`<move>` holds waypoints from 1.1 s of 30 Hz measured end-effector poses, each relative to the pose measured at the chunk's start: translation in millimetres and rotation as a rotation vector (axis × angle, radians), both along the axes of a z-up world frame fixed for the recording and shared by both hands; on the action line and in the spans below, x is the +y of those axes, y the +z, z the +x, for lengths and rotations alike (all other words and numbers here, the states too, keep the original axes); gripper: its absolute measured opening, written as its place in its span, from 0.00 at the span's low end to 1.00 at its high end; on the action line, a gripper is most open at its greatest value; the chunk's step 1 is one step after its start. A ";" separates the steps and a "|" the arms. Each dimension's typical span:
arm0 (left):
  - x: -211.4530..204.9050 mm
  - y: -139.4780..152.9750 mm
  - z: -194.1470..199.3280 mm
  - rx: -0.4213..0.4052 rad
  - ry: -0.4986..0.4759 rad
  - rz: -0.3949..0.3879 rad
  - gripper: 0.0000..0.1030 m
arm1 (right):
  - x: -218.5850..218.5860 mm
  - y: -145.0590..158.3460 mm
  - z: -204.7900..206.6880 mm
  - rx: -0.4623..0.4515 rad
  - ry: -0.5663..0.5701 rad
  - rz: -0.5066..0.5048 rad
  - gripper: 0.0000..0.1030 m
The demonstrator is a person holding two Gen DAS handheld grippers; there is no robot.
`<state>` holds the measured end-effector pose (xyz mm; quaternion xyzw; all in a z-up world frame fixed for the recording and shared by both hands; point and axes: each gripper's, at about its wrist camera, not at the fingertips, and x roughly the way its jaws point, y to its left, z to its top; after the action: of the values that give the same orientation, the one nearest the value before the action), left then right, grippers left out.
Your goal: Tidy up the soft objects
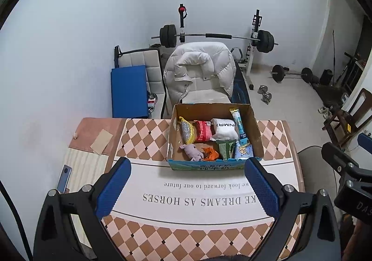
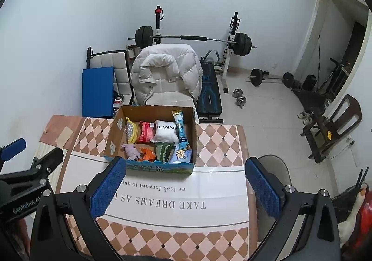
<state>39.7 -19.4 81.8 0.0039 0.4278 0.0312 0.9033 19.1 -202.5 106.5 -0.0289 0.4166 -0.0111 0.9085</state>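
Observation:
An open cardboard box [image 1: 257, 130] stands on the far side of the table [image 1: 186, 235]; it also shows in the right wrist view [image 2: 111, 137]. Inside lie a white pillow-like pack [image 1: 224, 129], a red packet [image 1: 204, 130], a yellow-rimmed pouch [image 1: 187, 130], a purple plush toy [image 1: 191, 151], an orange item [image 1: 210, 154], a green packet [image 1: 225, 148] and blue packets [image 1: 243, 151]. My left gripper [image 1: 187, 171] is open and empty, a little short of the box. My right gripper [image 2: 186, 171] is open and empty, near the box's front right.
The table carries a checkered cloth with printed words [image 2: 162, 203]. A phone [image 1: 64, 177] lies at the left edge. Behind the table stand a chair with a white puffer jacket [image 1: 200, 68], a blue mat [image 1: 129, 91] and a barbell rack [image 1: 216, 36].

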 end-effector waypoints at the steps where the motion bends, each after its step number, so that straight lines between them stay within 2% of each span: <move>1: -0.4 0.9 0.4 -0.001 -0.001 -0.002 0.97 | 0.0 0.4 0.5 -0.002 0.000 0.000 1.00; 33: -4.0 18.0 -7.9 -0.043 -0.015 -0.029 0.97 | -8.9 17.6 -5.9 -0.041 -0.005 -0.010 1.00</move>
<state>31.8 -23.3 99.7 -0.0067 0.4085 0.0181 0.9125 13.2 -211.3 124.2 -0.0324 0.3977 -0.0162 0.9168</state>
